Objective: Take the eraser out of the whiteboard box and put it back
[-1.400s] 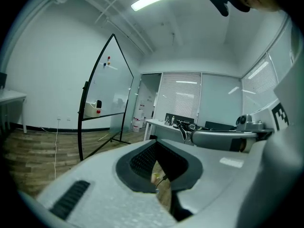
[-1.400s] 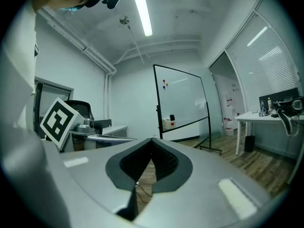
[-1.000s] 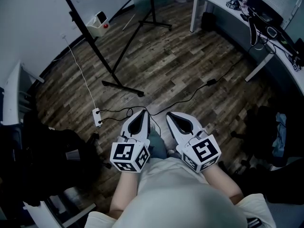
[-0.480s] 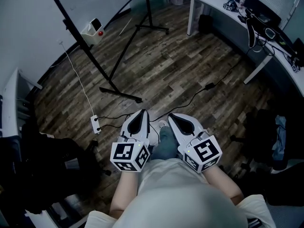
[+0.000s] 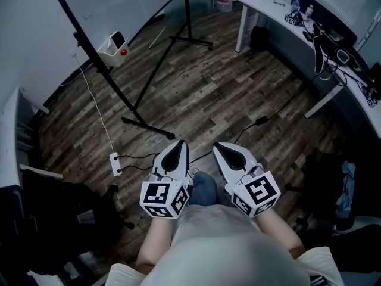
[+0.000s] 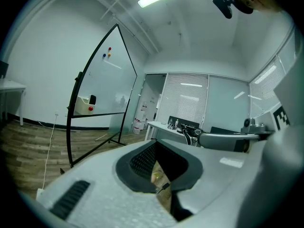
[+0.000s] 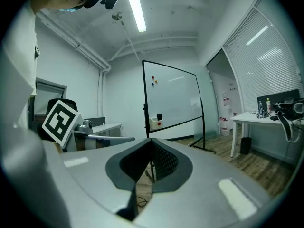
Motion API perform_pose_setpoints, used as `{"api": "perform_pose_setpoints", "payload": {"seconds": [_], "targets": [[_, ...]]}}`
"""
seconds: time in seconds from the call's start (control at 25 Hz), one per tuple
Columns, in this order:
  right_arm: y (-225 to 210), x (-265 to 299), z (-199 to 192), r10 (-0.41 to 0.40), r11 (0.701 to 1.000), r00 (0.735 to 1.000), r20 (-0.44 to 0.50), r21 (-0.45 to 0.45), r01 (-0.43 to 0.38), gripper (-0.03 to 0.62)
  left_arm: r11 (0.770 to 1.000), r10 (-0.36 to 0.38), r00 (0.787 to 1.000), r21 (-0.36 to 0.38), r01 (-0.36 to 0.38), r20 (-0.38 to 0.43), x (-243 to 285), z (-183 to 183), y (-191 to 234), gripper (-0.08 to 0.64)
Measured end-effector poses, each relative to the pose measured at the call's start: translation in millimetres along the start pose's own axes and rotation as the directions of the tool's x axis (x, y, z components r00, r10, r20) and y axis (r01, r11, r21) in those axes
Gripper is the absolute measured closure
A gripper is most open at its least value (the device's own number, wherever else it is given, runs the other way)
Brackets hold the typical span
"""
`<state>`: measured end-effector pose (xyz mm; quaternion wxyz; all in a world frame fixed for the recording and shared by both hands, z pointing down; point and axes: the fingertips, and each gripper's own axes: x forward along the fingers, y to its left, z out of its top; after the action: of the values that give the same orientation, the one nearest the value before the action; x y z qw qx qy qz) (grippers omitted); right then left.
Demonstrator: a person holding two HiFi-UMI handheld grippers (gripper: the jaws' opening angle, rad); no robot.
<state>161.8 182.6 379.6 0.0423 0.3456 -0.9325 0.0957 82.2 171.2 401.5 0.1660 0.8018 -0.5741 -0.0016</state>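
Well ahead of both pairs of fingertips spreads the wood floor (image 5: 226, 88), and far across it, beyond and left of the left gripper (image 5: 180, 143), leans the whiteboard (image 7: 173, 99), its top cut off in the head view. A desk (image 5: 268, 5) stands far off, right of the right gripper (image 5: 216, 146), partly out of frame. Both grippers hang side by side, near each other but apart, each with its jaws closed together on nothing. The box (image 5: 112, 44) sits on the whiteboard's rail, well away from the fingers; the eraser (image 5: 119, 38) seems to be the dark block standing in it, too small to be sure.
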Motion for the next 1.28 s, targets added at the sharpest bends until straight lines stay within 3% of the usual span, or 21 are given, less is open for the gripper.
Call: {"api": "perform_pose_setpoints", "payload": {"seconds": [0.44, 1.28], "targets": [[-59, 83, 22, 0.009, 1.0, 1.0, -0.026, 0.006, -0.008, 0.588, 1.0, 0.004, 1.0, -0.011, -0.004, 0.013, 80, 41, 54, 0.555], [-124, 238, 65, 0.123, 0.992, 0.992, -0.019, 0.006, -0.123, 0.588, 0.991, 0.123, 0.992, -0.05, -0.123, 0.006, 186, 82, 171, 0.555]]}}
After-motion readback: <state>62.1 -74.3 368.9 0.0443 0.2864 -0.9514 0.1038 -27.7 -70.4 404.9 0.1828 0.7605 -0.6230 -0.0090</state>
